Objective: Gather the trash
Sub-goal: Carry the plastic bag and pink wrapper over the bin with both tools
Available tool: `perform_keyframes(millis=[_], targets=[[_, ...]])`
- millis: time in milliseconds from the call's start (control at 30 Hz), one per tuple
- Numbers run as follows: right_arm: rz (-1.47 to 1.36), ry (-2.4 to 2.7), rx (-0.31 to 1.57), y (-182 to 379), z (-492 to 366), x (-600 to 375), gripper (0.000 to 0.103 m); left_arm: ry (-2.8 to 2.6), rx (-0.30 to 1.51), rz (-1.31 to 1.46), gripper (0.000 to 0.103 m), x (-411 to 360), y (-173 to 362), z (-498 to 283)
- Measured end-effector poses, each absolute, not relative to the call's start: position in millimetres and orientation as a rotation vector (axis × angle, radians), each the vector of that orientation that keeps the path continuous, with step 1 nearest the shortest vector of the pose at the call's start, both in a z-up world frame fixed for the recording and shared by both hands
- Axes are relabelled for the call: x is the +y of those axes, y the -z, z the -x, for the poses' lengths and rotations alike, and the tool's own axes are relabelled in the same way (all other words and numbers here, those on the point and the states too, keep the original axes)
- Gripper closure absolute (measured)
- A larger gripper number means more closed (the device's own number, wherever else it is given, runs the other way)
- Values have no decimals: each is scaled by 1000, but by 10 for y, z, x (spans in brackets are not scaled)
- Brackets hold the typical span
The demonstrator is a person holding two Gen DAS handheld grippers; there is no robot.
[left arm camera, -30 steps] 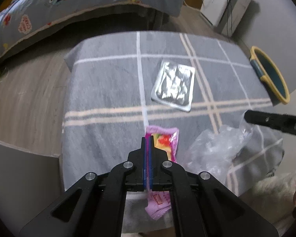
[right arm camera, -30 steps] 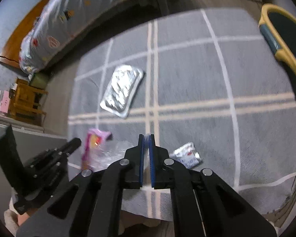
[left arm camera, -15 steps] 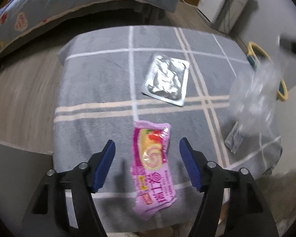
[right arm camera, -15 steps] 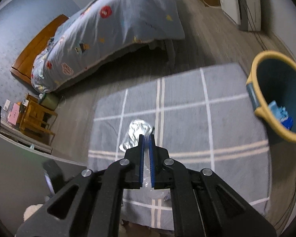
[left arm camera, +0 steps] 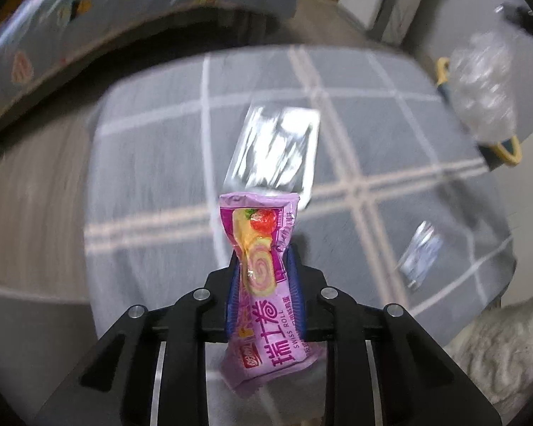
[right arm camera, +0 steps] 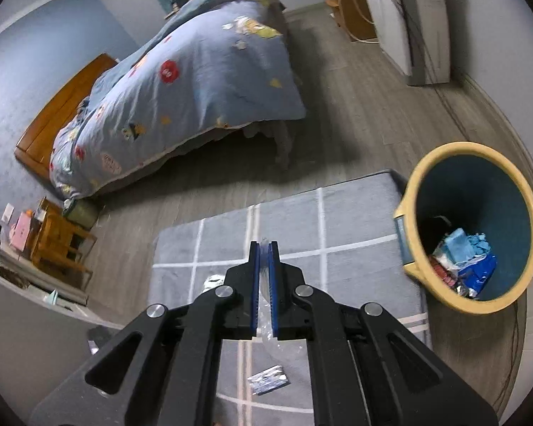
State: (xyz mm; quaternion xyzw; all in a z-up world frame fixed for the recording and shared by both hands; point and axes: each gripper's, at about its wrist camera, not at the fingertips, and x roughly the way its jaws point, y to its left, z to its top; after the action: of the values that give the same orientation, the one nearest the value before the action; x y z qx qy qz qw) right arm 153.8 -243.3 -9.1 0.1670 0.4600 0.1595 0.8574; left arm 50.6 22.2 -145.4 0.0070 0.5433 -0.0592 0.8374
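My left gripper is shut on a pink Swiss roll wrapper and holds it above the grey checked rug. A silver foil pack and a small silver sachet lie on the rug. My right gripper is shut on a clear plastic bag, raised high over the rug; the bag also shows in the left wrist view. A yellow-rimmed blue trash bin with trash inside stands to the right of the rug. The sachet lies below my right gripper.
A bed with a blue patterned quilt stands beyond the rug. A wooden nightstand is at the left and a white appliance at the far right wall. A fluffy white mat lies near the rug's right corner.
My left gripper closed on the pink wrapper and lifted it off the rug. My right gripper carried the clear bag higher and toward the bin.
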Motion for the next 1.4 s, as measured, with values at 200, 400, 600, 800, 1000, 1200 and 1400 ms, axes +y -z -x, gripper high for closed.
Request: perform_keyframes(millis=[200, 400, 600, 800, 1000, 1200, 1400], targets=[[-422, -288, 941, 84, -1667, -2750, 98, 178, 1051, -44, 78, -78, 1041, -700], [-427, -253, 905, 13, -1739, -2998, 98, 229, 1000, -102, 78, -424, 816, -982], [-432, -228, 872, -43, -1753, -3284, 98, 299, 957, -163, 78, -863, 620, -1225], [-455, -189, 846, -56, -1762, -3613, 98, 356, 933, -204, 78, -1252, 529, -1389], [-486, -113, 841, 27, -1818, -4005, 98, 413, 926, -230, 78, -1623, 505, -1579], [-519, 11, 829, 189, -1910, -4488, 98, 488, 912, -279, 78, -2059, 508, -1738], [-538, 111, 870, 458, -2021, -4791, 98, 575, 938, -306, 78, -2473, 647, -1788]])
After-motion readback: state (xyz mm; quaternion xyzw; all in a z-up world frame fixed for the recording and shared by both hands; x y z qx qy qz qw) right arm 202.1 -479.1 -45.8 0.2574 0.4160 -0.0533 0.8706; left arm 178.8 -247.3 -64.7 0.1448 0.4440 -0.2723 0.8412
